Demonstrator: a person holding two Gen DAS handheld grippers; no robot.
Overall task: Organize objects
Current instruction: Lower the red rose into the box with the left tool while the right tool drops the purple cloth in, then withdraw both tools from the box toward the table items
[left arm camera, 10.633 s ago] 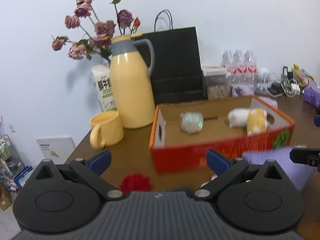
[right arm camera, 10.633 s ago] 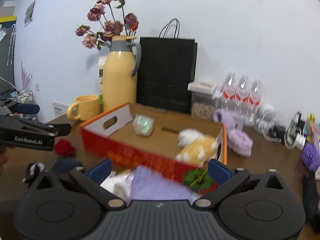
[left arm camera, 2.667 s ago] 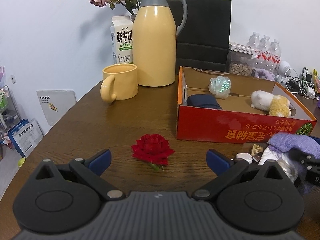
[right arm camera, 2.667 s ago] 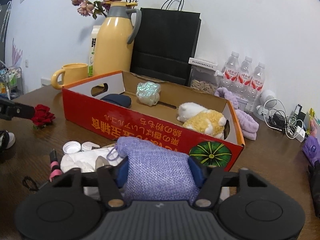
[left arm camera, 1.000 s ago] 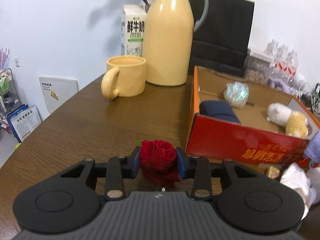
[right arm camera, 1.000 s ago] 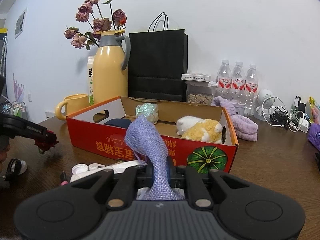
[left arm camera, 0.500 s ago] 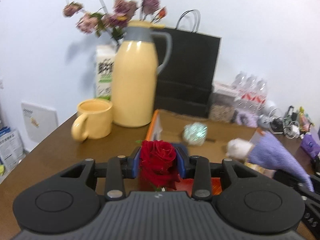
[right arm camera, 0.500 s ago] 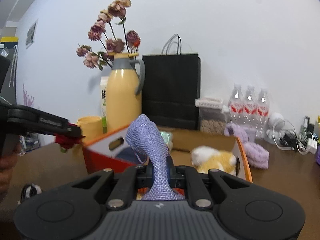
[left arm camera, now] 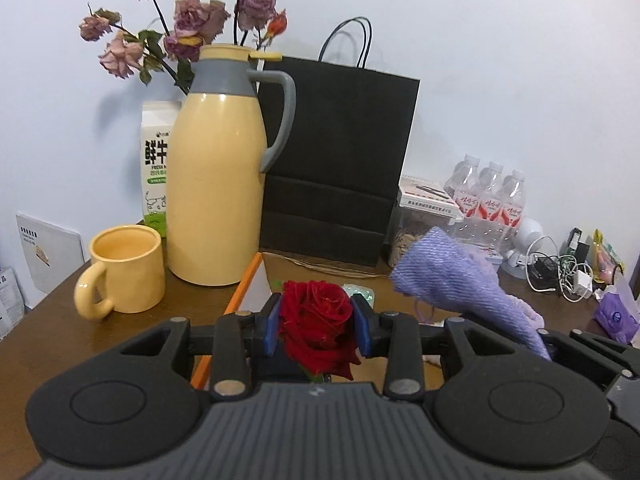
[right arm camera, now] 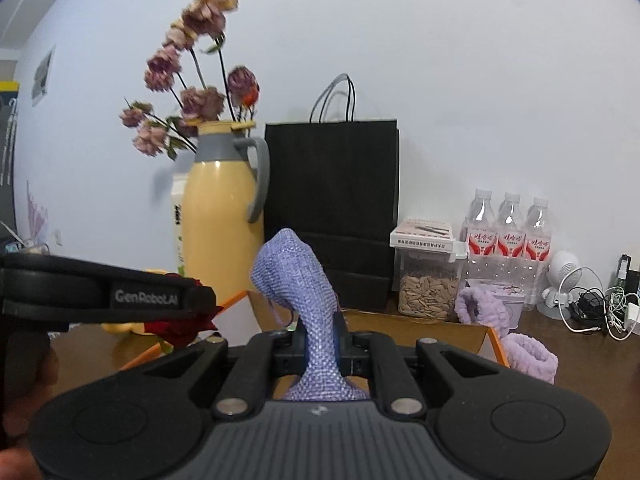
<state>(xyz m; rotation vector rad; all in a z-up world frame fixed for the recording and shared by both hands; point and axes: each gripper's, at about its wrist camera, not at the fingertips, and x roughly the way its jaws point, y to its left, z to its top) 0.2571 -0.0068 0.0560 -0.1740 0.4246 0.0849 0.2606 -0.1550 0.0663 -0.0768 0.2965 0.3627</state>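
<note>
- The desk (left arm camera: 48,344) is made of dark brown wood with a soft shine.
- The yellow jug (left arm camera: 216,184) is smooth and a bit shiny, like plastic.
- The yellow mug (left arm camera: 126,276) is smooth and matt.
- The black bag (left arm camera: 340,168) is made of dull paper.
- The purple pouch (right arm camera: 304,296) is made of rough woven cloth.
- The red rose (left arm camera: 318,328) looks soft, like velvet.
- The box (right arm camera: 456,330) is made of plain brown cardboard.
- The water bottles (right arm camera: 508,232) are made of clear plastic.

We look forward from each wrist, close behind the jaws, slightly downward over the worktop (left arm camera: 52,320). Both views share the yellow thermos (left arm camera: 218,196) and black bag (right arm camera: 336,208) (against the wall).
</note>
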